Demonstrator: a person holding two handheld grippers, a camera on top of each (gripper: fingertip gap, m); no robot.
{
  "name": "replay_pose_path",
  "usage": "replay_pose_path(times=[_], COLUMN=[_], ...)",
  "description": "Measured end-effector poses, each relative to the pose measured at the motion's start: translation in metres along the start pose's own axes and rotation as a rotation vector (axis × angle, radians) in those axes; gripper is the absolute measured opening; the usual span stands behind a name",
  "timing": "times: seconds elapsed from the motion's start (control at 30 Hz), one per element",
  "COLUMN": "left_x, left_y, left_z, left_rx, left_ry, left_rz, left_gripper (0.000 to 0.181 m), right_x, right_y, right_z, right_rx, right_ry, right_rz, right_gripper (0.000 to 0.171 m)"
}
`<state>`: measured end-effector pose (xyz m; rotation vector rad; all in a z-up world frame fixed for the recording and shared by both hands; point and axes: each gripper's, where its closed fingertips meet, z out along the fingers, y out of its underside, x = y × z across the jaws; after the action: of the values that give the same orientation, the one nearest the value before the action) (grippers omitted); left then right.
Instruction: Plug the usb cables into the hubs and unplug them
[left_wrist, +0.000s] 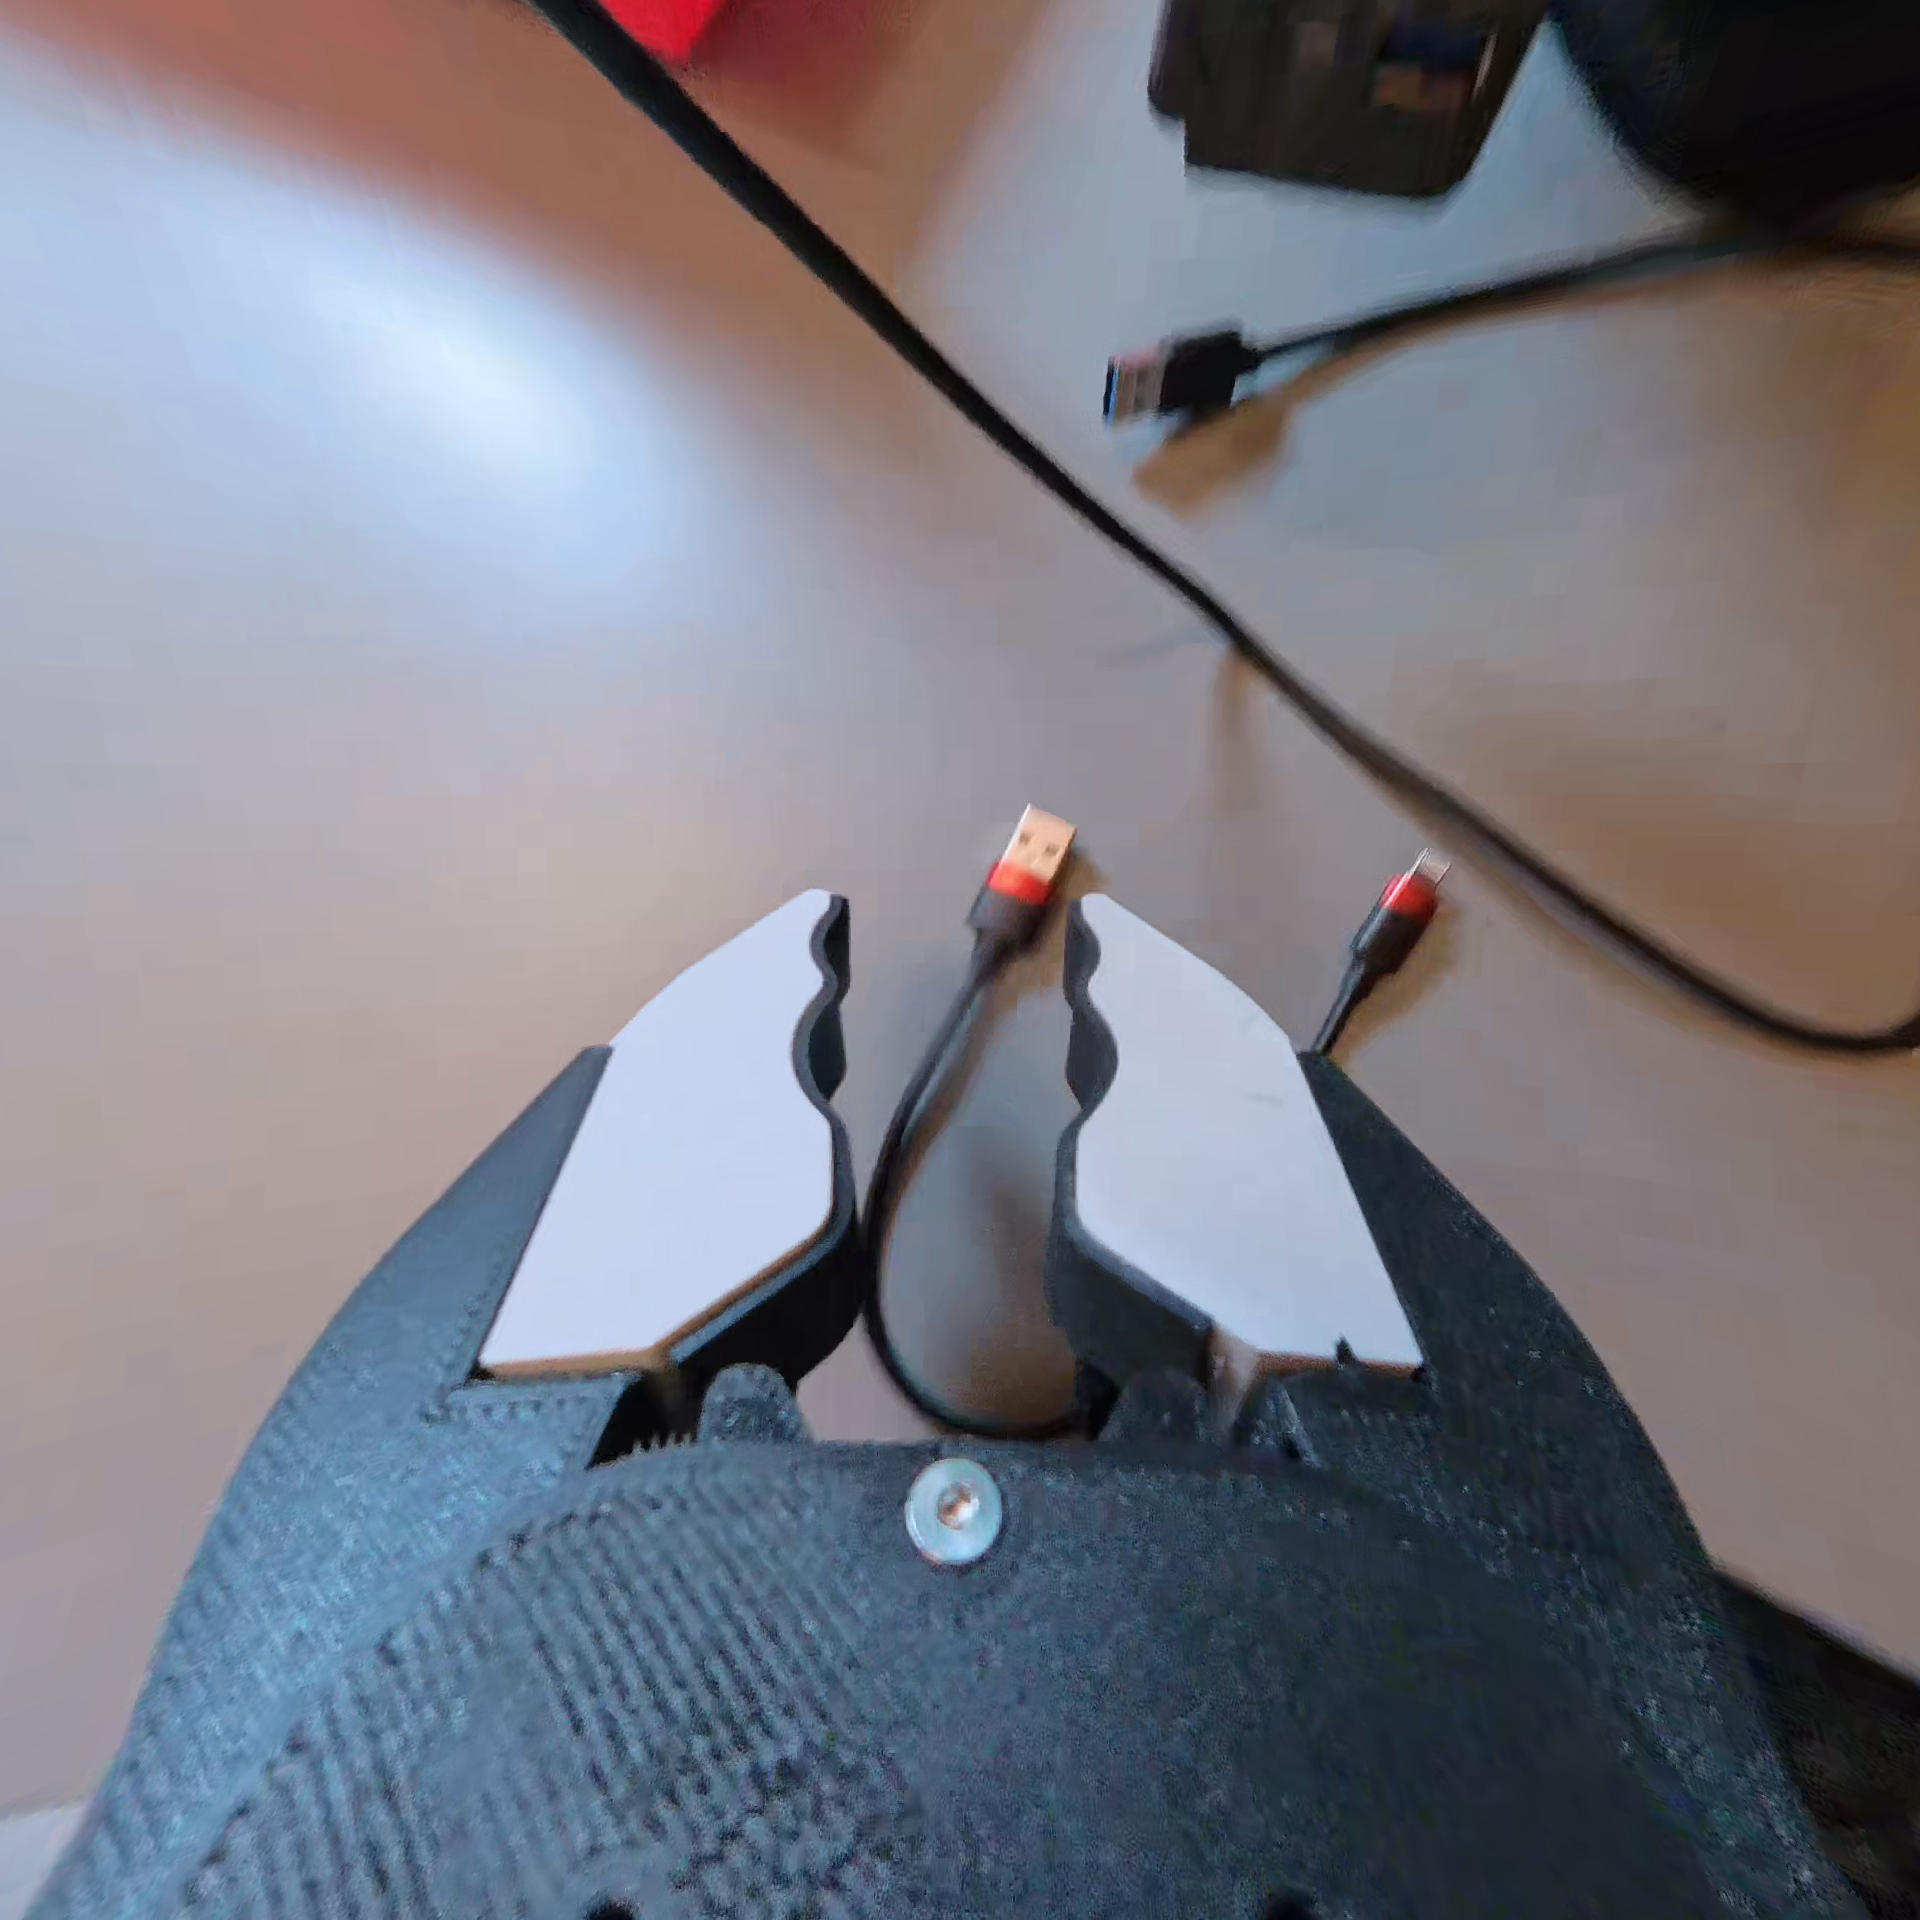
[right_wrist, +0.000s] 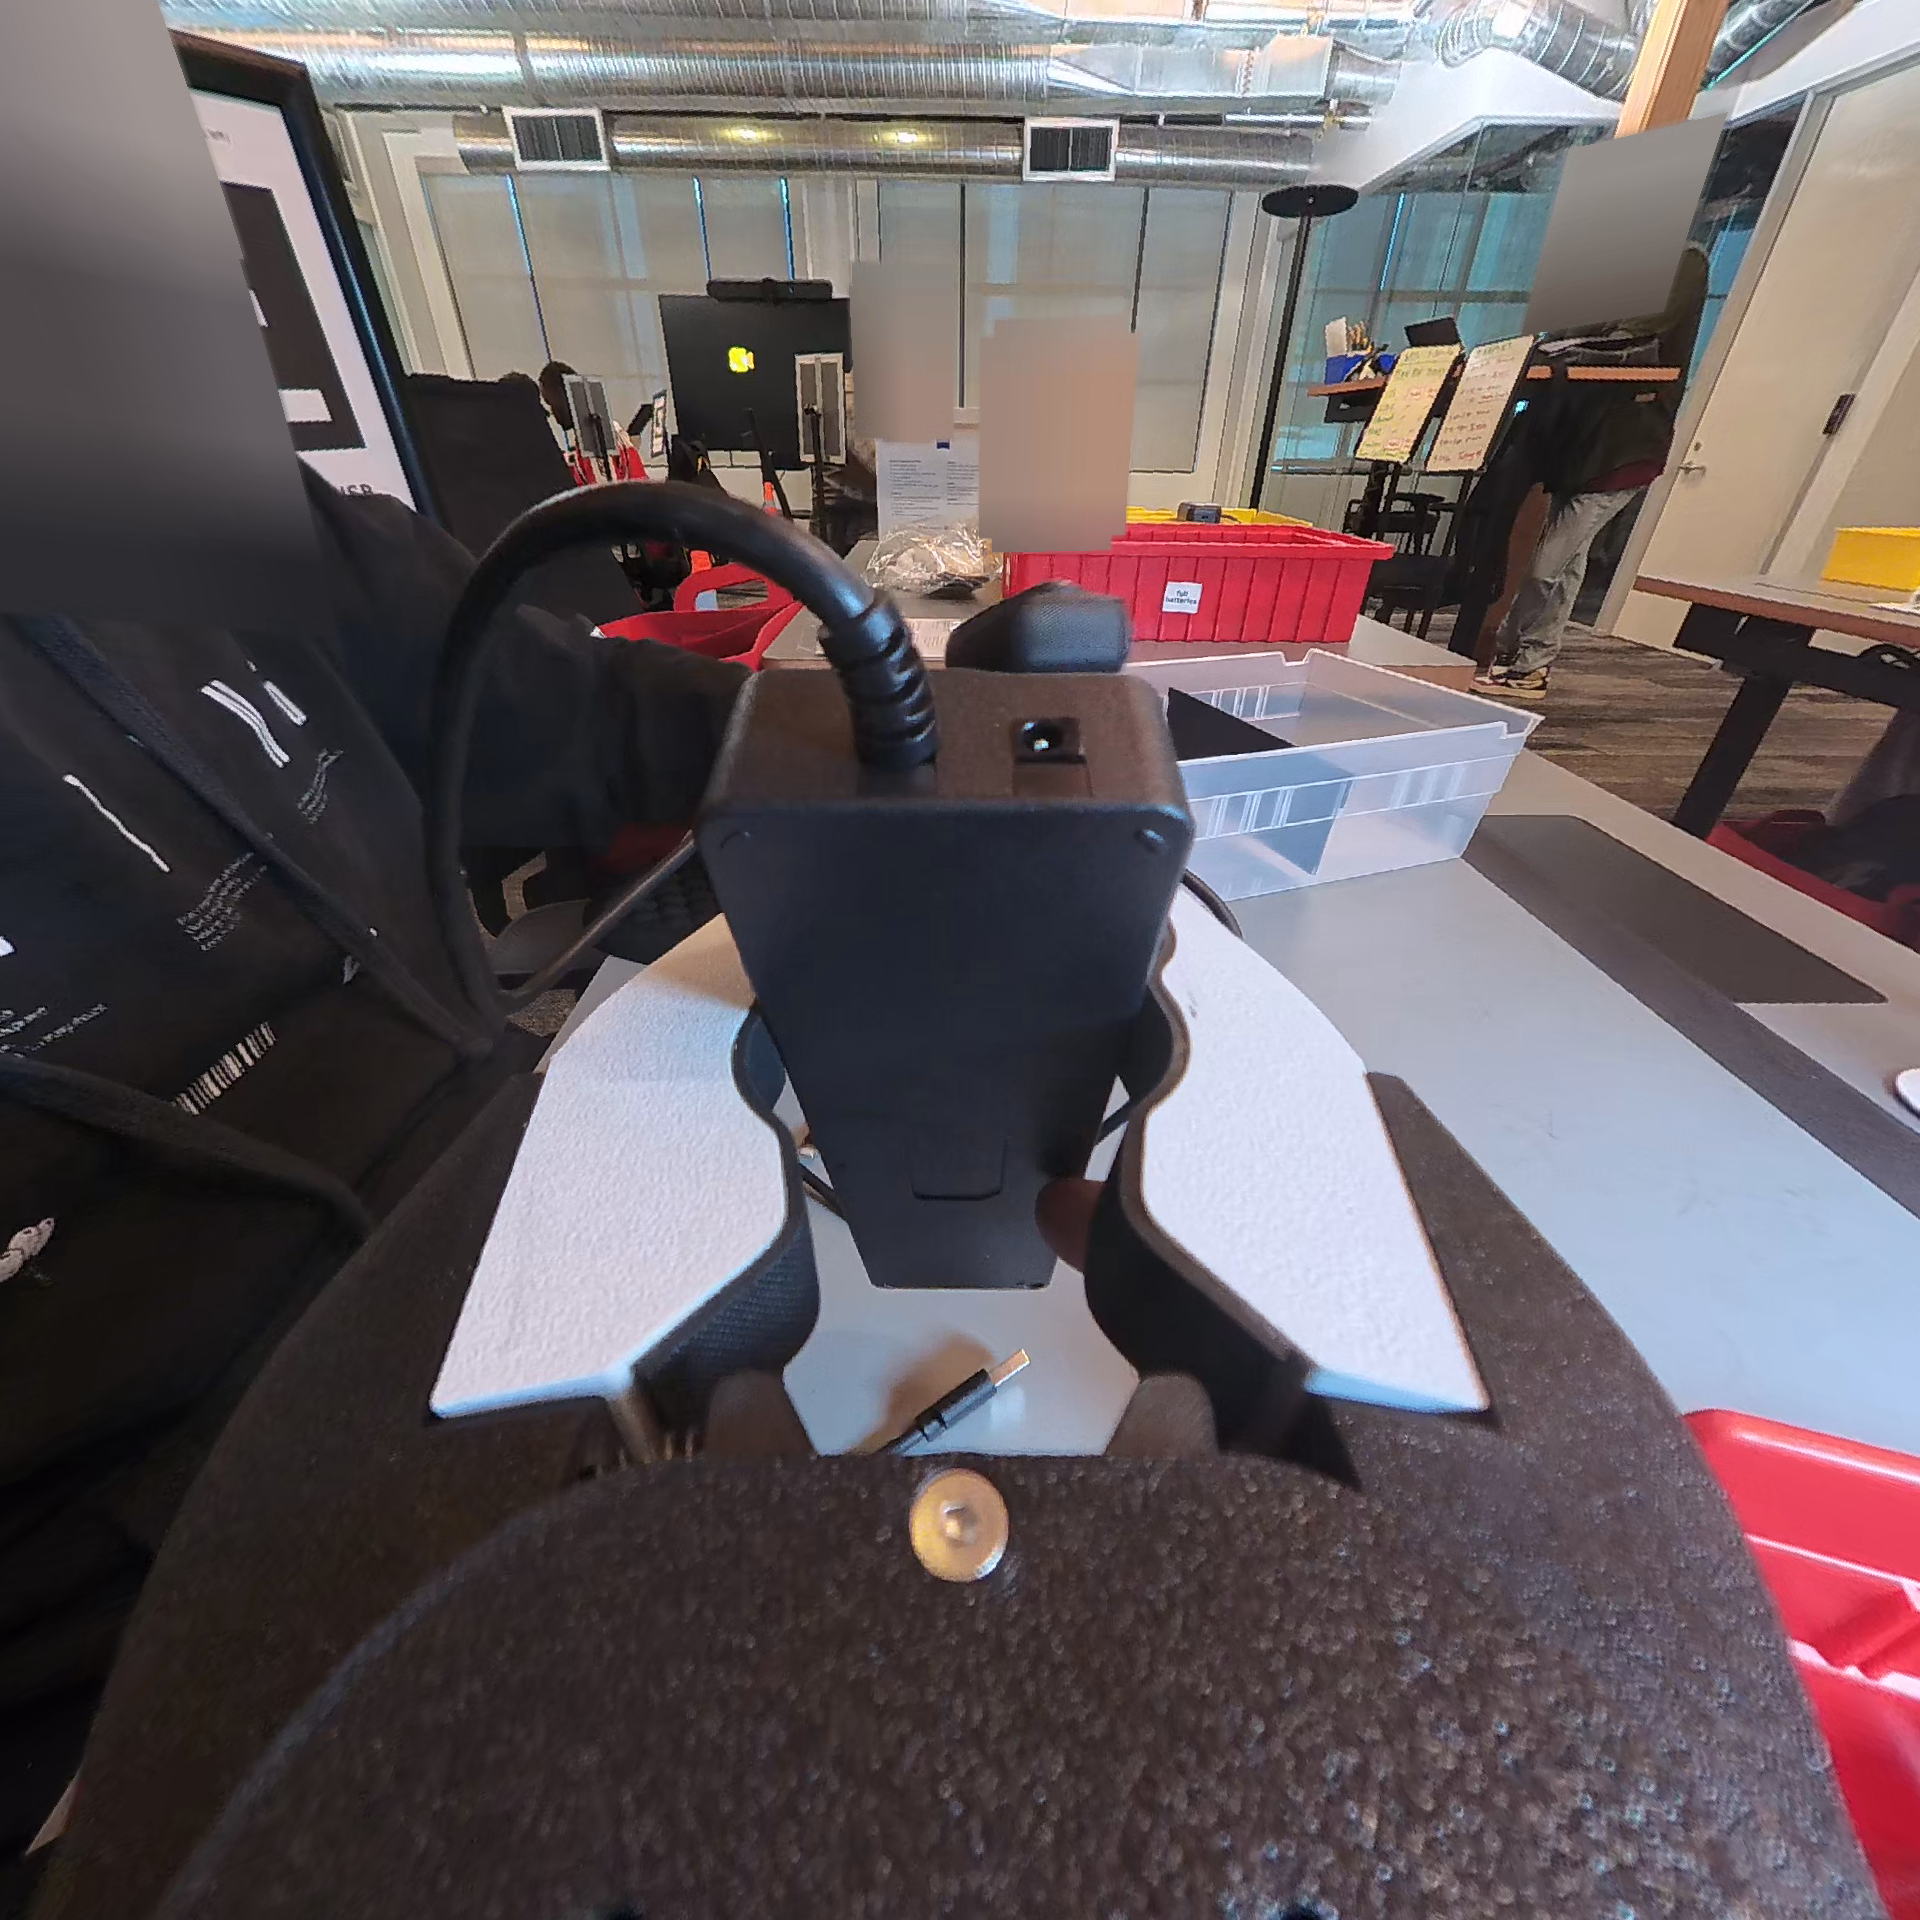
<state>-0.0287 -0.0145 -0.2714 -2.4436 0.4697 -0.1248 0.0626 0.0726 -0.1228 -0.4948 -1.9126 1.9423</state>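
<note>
While the left hand-held gripper (left_wrist: 956, 925) hangs just above the pale brown surface (left_wrist: 416, 727), its two grey-padded fingers (left_wrist: 717, 1091) stand apart with nothing clasped between them. A thin black USB cable with a red collar and a bare metal plug (left_wrist: 1023, 862) lies on the surface in the gap between those fingers, its plug just past the tips, touching neither pad. Just to the right lies a second red-collared black cable end with a smaller plug (left_wrist: 1397, 909). Farther off, a black USB plug on a black cord (left_wrist: 1179, 379) rests on the surface, and a long black cable (left_wrist: 1039, 468) runs diagonally across the view. A dark box-like object (left_wrist: 1340, 94) sits at the top edge — too blurred to name.

In the right wrist view, the right hand-held gripper (right_wrist: 956, 997) is clenched on a black rectangular USB hub (right_wrist: 935, 935), held upright between the white-padded fingers (right_wrist: 623, 1195). A thick black cord with a ribbed strain relief (right_wrist: 883, 686) arches out of the hub's top end, beside a small round socket (right_wrist: 1044, 740). Below the hub, a small black cable with a metal plug (right_wrist: 971, 1397) lies on the surface. Beyond stand a clear plastic divided tray (right_wrist: 1351, 769) and a red plastic bin (right_wrist: 1226, 587) — both well apart from the hub.
</note>
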Motion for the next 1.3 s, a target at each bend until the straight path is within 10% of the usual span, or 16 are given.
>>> replay_pose_path(times=[0.03, 0.5, 0.67, 0.87, 1.3], left_x=[-0.002, -0.005, -0.062, -0.040, 0.054], left_y=[0.009, 0.019, 0.019, -0.064, -0.121], left_z=[-0.001, 0.019, -0.066, -0.153, -0.058], left_rx=[-0.038, -0.113, -0.048, 0.058, -0.076], left_ry=[-0.009, 0.054, -0.218, -0.219, 0.098], left_rz=[0.051, 0.094, -0.105, -0.043, 0.099], left_gripper=[0.040, 0.011, 0.011, 0.007, 0.007], right_x=[0.000, -0.002, -0.003, -0.002, -0.001], right_y=[0.001, 0.007, 0.009, 0.023, 0.040], right_z=[0.000, 0.003, 0.005, 0.020, 0.030], right_rx=[-0.002, -0.030, -0.051, -0.121, -0.212], right_ry=[-0.002, -0.013, -0.012, -0.015, 0.023], right_rz=[0.002, -0.004, -0.023, -0.028, -0.026], right_gripper=[0.064, 0.064, 0.064, 0.064, 0.064])
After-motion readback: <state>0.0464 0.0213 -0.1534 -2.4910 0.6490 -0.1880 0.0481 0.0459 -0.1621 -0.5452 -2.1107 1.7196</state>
